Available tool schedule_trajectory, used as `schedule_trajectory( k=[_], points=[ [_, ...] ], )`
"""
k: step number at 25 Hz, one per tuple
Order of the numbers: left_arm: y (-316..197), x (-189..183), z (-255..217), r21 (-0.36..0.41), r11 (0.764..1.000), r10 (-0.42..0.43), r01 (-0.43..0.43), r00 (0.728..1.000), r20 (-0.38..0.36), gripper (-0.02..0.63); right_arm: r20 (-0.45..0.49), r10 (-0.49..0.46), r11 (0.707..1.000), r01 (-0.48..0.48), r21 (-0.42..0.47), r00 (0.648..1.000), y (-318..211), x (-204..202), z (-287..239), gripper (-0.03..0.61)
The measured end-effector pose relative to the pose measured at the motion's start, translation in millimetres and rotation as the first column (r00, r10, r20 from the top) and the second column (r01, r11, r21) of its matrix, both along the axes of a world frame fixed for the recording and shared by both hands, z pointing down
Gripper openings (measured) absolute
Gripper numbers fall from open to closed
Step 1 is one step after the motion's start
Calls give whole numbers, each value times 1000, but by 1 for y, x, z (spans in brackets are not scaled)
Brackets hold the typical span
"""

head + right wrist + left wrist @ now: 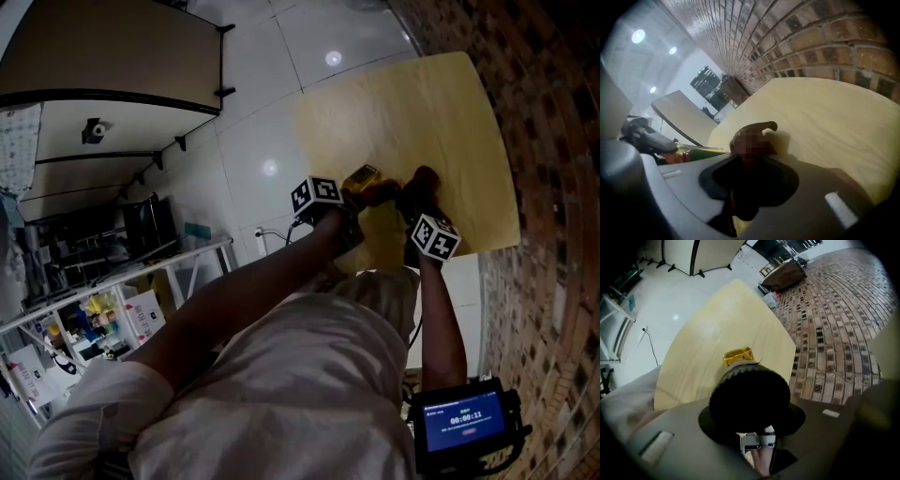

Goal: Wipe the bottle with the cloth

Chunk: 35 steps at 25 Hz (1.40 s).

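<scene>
Two grippers met over the near edge of the table (422,103). The left gripper (349,202) had its jaws spread fairly wide and clamped on the dark body of the bottle (750,399), with the gold cap (737,356) aimed away toward 12 o'clock. We judged that this grip held the bottle steady and left its side free for wiping.

Just beside it, at 3 o'clock, the right gripper (415,214) had closed on a dark brown cloth (419,186). A wad of the cloth stuck out past the jaws, presumably as the working end. It lay near the bottle, but we could not tell whether the two touched. We took the wipe to be about to start or barely begun.

Beyond them the pale yellow wooden top ran on toward 12 o'clock. A brick wall (553,141) stood along 3 o'clock and glossy white floor tiles (253,103) spread toward 11. A tan partition (112,52) stood at 10 and cluttered shelves (103,314) at 8.
</scene>
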<state>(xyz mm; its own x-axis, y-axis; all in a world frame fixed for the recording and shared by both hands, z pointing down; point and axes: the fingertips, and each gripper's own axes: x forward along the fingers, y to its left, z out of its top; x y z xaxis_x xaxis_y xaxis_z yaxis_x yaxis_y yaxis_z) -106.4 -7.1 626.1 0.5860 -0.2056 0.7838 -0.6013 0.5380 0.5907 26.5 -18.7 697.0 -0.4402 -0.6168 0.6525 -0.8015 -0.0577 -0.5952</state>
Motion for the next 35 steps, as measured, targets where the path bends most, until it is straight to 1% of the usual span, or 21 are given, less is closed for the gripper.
schedule_trajectory(
  k=[1,2,4,6,9,12,13,14,16,19,20,24,29,32,35],
  points=[
    [0,1,0,-4,1000,-8,8,1000,-5,169,10,-27,999,26,35,1000,6,1,-7,94],
    [0,2,0,-6,1000,-13,13,1000,-9,169,12,-75,995,74,65,997,16,-1,-14,94],
    [-2,2,0,-9,1000,-19,19,1000,-17,169,3,-202,974,201,109,979,40,-12,-24,94],
    [-4,3,1,-12,1000,-27,27,999,-22,169,-12,-318,938,316,141,948,64,-28,-34,94],
    [-3,5,1,-16,999,-29,29,999,-20,169,-40,-438,880,437,185,898,88,-53,-49,94],
    [-3,7,1,-15,1000,-21,21,1000,-13,169,-55,-513,822,509,254,856,90,-79,-67,94],
    [-3,7,1,-13,1000,-16,16,1000,-10,169,-52,-529,808,522,274,847,86,-89,-72,94],
    [-2,7,1,-10,1000,-10,10,1000,-7,169,-45,-541,798,529,288,840,82,-97,-76,94],
    [-1,7,1,-4,1000,6,-6,1000,1,169,-34,-554,790,538,293,832,72,-111,-77,94],
    [3,11,1,2,999,32,-32,999,8,167,-18,-559,798,544,260,829,58,-123,-66,92],
    [3,11,2,5,999,36,-36,999,9,167,-4,-553,807,536,249,833,56,-125,-63,91],
    [0,7,1,-1,1000,30,-30,1000,-1,167,61,-495,857,476,195,867,49,-128,-53,91],
    [1,5,2,0,1000,28,-28,1000,-14,167,99,-453,889,440,127,886,48,-131,-36,91],
    [2,8,1,-15,1000,16,-17,999,-34,167,118,-388,922,383,61,914,47,-129,-22,89],
    [4,15,-3,-26,999,29,-30,998,-61,167,138,-297,954,299,1,945,43,-122,-9,89]
  ],
)
